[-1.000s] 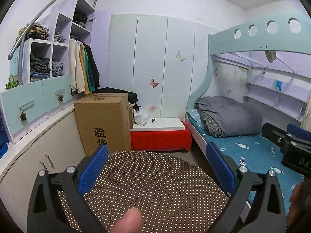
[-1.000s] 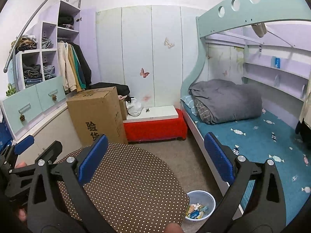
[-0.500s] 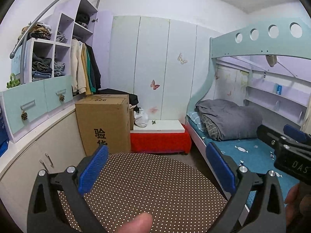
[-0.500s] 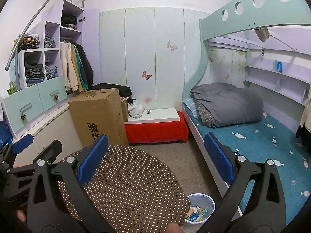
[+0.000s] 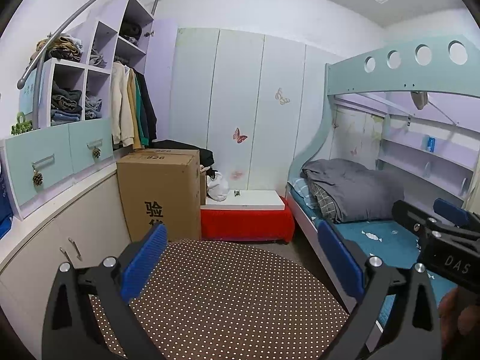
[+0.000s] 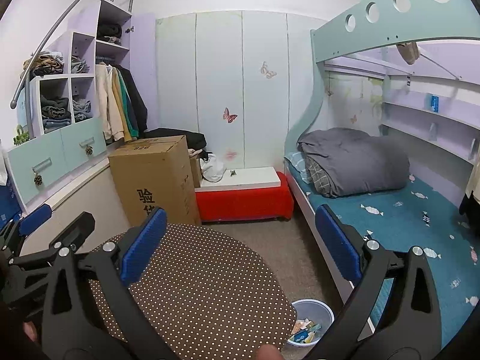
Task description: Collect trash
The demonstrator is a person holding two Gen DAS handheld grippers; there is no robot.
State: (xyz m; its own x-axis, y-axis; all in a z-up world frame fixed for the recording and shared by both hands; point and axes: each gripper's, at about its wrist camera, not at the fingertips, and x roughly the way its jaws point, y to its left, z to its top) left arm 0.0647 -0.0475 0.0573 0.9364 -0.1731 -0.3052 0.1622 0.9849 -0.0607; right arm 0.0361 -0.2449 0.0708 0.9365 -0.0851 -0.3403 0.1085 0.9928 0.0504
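Right wrist view: look low and right for the bin, standing on the floor in the gap between the round dotted desk and the bed. Holds a small heap of coloured wrappers already, so probably set there within easy reach of both the desk and the bed. No loose trash to be seen on the dotted cloth in either view. Cannot tell whether the small sweet-shaped marks on the blue sheet are print or real litter.

Holding the right gripper level above the near edge of the desk, pointed into the room. Blue fingers spread wide, pinching nothing, touching nothing. Likely kept high like this to scan the room before picking a target.

Left wrist view: same story for the left gripper, with fingers fully apart, empty, clear of the desk. Carried just beside the other tool, whose black body and blue tip intrude at the right edge. No bin in this view, hidden behind the desk edge.

Judging the task at the search stage: nothing picked up, both tools ready. Worth aiming next toward the bed or the floor by the cardboard box.
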